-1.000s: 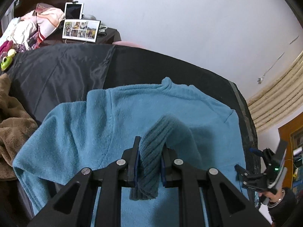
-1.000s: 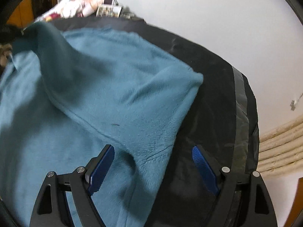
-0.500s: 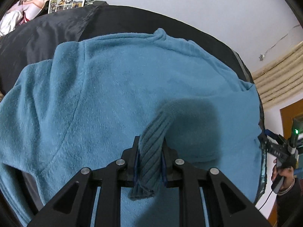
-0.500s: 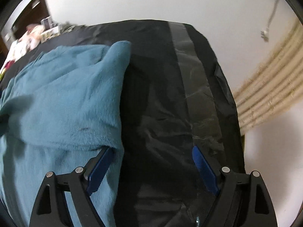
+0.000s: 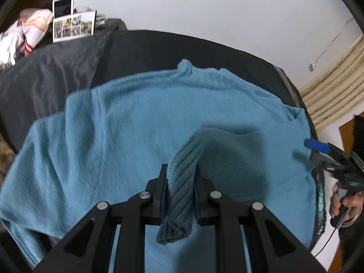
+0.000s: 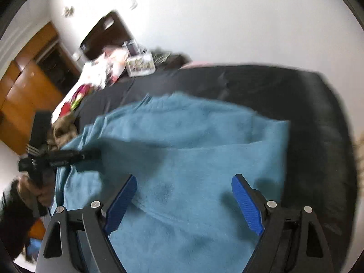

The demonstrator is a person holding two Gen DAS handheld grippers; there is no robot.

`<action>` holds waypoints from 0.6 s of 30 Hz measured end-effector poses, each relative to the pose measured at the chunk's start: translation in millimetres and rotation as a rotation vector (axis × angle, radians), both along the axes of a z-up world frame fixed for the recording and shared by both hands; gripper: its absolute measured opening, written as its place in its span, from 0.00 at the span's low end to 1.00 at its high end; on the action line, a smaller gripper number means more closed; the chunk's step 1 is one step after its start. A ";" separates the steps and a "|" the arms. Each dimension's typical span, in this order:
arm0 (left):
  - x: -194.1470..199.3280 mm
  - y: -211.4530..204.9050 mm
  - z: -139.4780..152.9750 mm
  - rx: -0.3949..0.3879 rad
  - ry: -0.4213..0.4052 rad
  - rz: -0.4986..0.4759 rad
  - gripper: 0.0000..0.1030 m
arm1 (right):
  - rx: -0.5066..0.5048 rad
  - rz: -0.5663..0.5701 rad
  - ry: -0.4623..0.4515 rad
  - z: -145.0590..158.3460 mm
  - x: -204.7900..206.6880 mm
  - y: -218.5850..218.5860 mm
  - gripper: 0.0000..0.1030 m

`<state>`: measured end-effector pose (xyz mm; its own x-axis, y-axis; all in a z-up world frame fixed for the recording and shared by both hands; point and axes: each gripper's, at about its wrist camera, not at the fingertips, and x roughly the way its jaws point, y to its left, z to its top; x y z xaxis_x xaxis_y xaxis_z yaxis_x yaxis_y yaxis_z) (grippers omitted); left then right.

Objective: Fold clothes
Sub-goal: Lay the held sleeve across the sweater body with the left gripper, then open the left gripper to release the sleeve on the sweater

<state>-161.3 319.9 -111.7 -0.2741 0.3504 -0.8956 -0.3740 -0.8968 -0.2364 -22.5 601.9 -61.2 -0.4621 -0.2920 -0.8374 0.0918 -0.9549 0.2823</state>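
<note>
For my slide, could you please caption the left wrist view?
Left gripper pinches the ribbed cuff of a blue fleece sweater spread on a black-covered bed.

The blue fleece sweater (image 5: 141,122) lies spread flat on the black bed, its ribbed cuff (image 5: 179,182) lifted up.

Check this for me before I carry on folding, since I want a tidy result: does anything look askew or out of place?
Nothing looks damaged. The blue sweater lies slightly rumpled on the black cover, and its ribbed cuff is pinched in the left gripper. The right gripper hovers open above it.
</note>
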 end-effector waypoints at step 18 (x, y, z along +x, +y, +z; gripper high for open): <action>-0.1 -32.3 -14.0 -0.093 -0.027 0.066 0.68 | 0.289 -0.078 -0.067 -43.7 -9.3 -13.0 0.84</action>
<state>-161.5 287.6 -125.6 -0.2695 0.2470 -0.9308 -0.3078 -0.9379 -0.1597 -31.8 588.9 -104.9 -0.4148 -0.0031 -0.9099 0.0054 -1.0000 0.0010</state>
